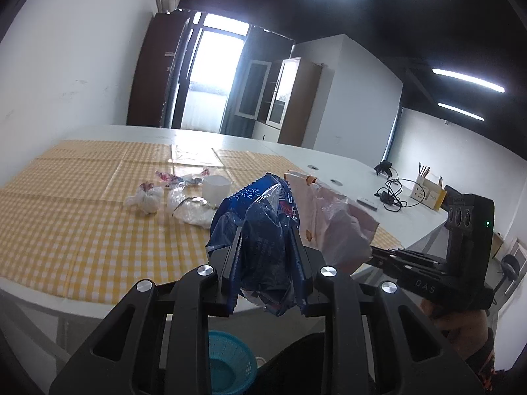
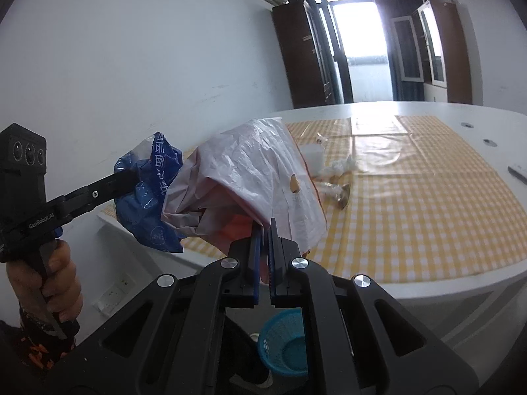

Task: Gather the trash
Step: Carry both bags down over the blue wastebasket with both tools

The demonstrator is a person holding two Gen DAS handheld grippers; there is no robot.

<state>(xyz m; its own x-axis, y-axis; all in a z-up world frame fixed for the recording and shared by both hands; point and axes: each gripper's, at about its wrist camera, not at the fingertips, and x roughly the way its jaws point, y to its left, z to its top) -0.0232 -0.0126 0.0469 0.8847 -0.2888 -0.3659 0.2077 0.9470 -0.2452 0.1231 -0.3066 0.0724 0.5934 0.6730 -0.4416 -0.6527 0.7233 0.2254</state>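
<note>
"GenRobot.AI" lettering on left claw (image 2: 126, 177)

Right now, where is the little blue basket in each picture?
Left wrist view: the blue basket sits on the floor at bottom centre, below the left tongs.
Right wrist view: bottom centre, just right of middle, under the table's edge.
Shared landmark: the white cup on the yellow checked cloth.

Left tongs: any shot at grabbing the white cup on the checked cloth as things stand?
Probably not yet. The left tongs are shut on the blue wrapper, so they have no free grip. The white cup stands farther in on the cloth, beyond crumpled plastic litter. The wrapper would have to go first.
</note>
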